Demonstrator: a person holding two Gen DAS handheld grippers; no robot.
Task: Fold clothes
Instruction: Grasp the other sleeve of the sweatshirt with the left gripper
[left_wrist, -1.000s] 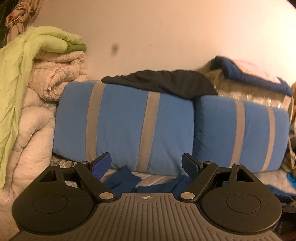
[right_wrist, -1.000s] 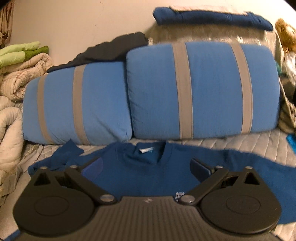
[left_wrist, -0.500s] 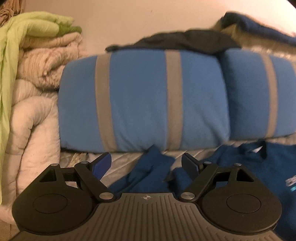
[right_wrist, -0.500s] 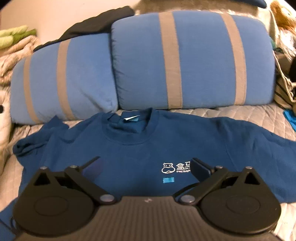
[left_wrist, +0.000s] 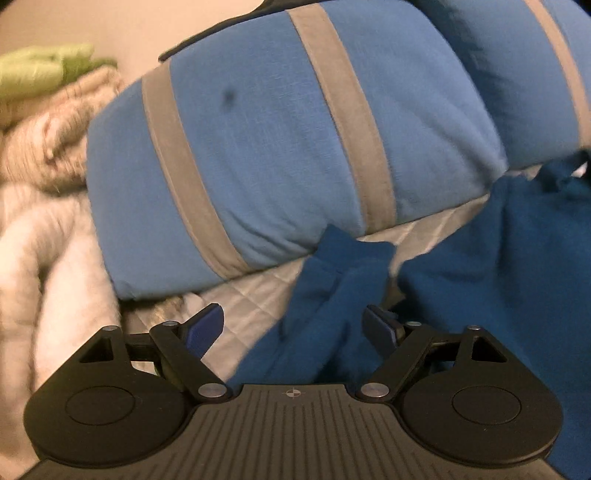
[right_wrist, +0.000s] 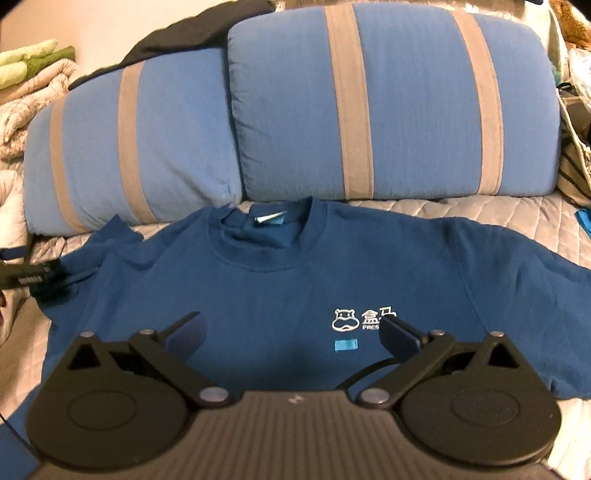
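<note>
left wrist view: my left gripper (left_wrist: 293, 325) stands wide, both pads bare, holding nothing. the crumpled sleeve (left_wrist: 332, 295) of the blue shirt (left_wrist: 517, 266) lies between and just past my fingers; i cannot tell if a pad brushes it. the shirt spreads off to the right on the quilted cover (left_wrist: 258, 295). one striped pillow (left_wrist: 266, 155) fills the middle, tilted in this picture, and a second pillow (left_wrist: 517, 74) shows only in part at the top right. at the left edge sits a heap of pale blankets (left_wrist: 40, 206) with green cloth (left_wrist: 44, 70) on top. this view is blurred, and it alone shows the sleeve end close up and the blanket heap at full height.

right wrist view: my right gripper (right_wrist: 291, 332) is also spread wide and empty, hanging over the shirt's chest. here the shirt (right_wrist: 277, 295) lies flat, front up, collar toward the pillows, with a white logo (right_wrist: 347, 319), a small pale patch (right_wrist: 346, 344) and a neck label (right_wrist: 269, 218), none of which the left view shows. both pillows (right_wrist: 129, 147) (right_wrist: 399, 107) show whole, side by side, two grey stripes on each. a dark garment (right_wrist: 192, 33) lies over the left one. a bit of my left gripper (right_wrist: 22, 278) peeks in at the left edge by the sleeve.

count: one shirt, two pillows, four stripes, two grippers.
</note>
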